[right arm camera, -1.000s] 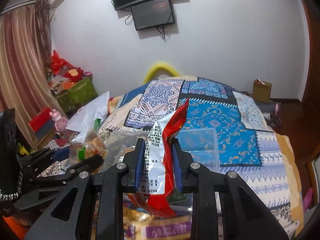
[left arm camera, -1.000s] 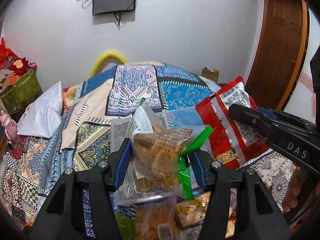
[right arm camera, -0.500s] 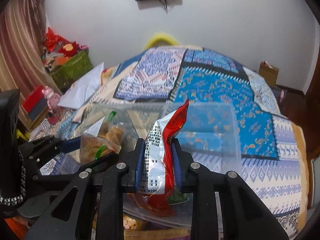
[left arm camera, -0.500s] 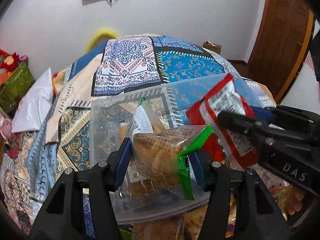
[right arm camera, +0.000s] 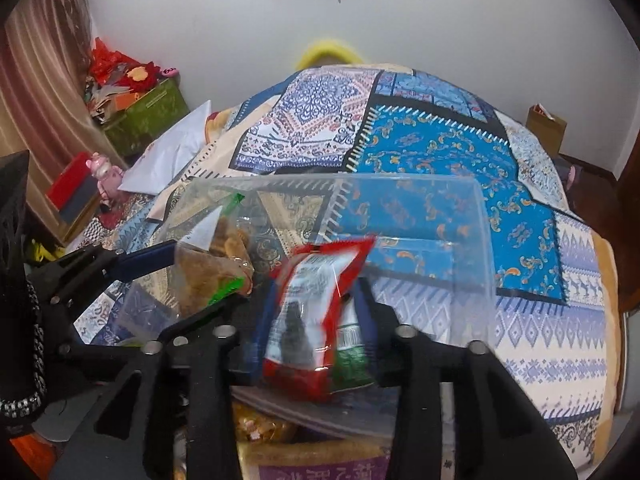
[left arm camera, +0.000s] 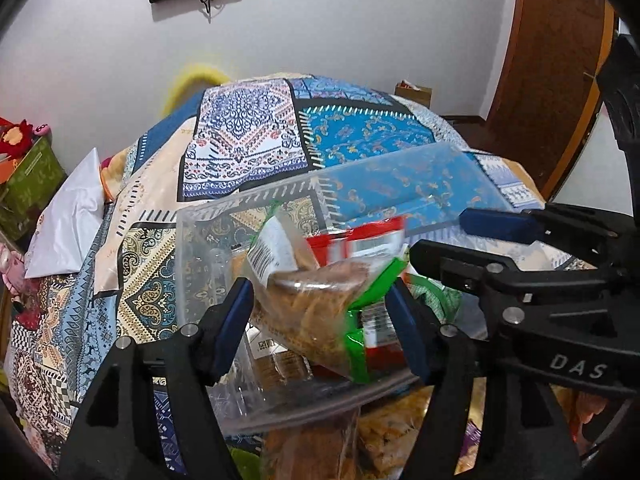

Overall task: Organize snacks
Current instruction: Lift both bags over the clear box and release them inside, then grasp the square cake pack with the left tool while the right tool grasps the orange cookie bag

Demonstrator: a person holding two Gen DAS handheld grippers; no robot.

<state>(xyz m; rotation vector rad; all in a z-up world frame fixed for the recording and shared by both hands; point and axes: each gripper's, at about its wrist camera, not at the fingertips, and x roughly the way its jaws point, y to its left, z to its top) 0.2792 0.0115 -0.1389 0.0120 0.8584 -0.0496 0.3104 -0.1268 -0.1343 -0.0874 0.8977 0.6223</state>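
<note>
A clear plastic bin (left arm camera: 400, 168) (right arm camera: 460, 200) stands on the patterned bedspread. My left gripper (left arm camera: 324, 324) has opened over the bin; a clear-and-green bag of brown biscuits (left arm camera: 320, 300) (right arm camera: 216, 264) tilts between its jaws, blurred. My right gripper (right arm camera: 316, 340) is open over the bin's near side; the red snack packet (right arm camera: 316, 300) (left arm camera: 356, 240) lies blurred between its spread jaws. The right gripper shows in the left wrist view (left arm camera: 440, 240), the left gripper in the right wrist view (right arm camera: 192, 276).
Loose snack bags (left arm camera: 384, 432) (right arm camera: 304, 452) lie in front of the bin. A white pillow (left arm camera: 68, 224), a green box (right arm camera: 144, 116) and toys sit at the left. A wooden door (left arm camera: 556, 60) stands at the right.
Both grippers lowered over the bin and opened. The red packet and the biscuit bag have slipped loose and are dropping into the bin.
</note>
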